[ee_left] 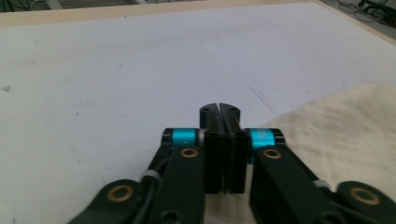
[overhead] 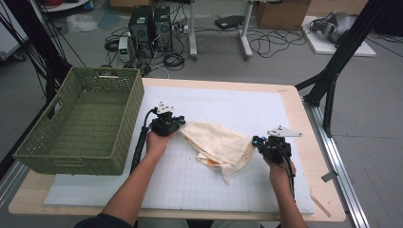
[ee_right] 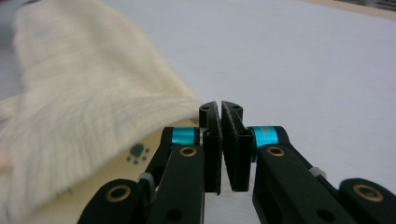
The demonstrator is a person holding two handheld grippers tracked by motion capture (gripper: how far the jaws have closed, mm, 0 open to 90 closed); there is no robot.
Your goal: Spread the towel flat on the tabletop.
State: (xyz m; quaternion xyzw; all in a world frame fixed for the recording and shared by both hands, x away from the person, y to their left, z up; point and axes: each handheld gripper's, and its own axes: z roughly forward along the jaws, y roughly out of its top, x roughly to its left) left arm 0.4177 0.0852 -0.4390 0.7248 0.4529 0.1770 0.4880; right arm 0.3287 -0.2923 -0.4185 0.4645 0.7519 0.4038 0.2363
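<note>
A cream cloth (overhead: pixel 218 142) lies crumpled on the white gridded mat (overhead: pixel 228 102) between my two grippers. My left gripper (overhead: pixel 173 119) sits at the cloth's left corner. In the left gripper view its jaws (ee_left: pixel 219 109) stand pressed together, and the cloth (ee_left: pixel 345 121) lies to the right of and beneath them. My right gripper (overhead: pixel 259 141) is at the cloth's right edge. In the right gripper view its jaws (ee_right: pixel 219 109) meet with only a thin wedge of gap, and a raised fold of cloth (ee_right: pixel 93 93) reaches the left jaw's outer side. A small paw print shows under that fold.
A green woven basket (overhead: pixel 85 156) stands on the table's left side, partly over the edge. The wooden table (overhead: pixel 309 137) ends just right of the mat. Black stand legs, computers and cables are on the floor beyond.
</note>
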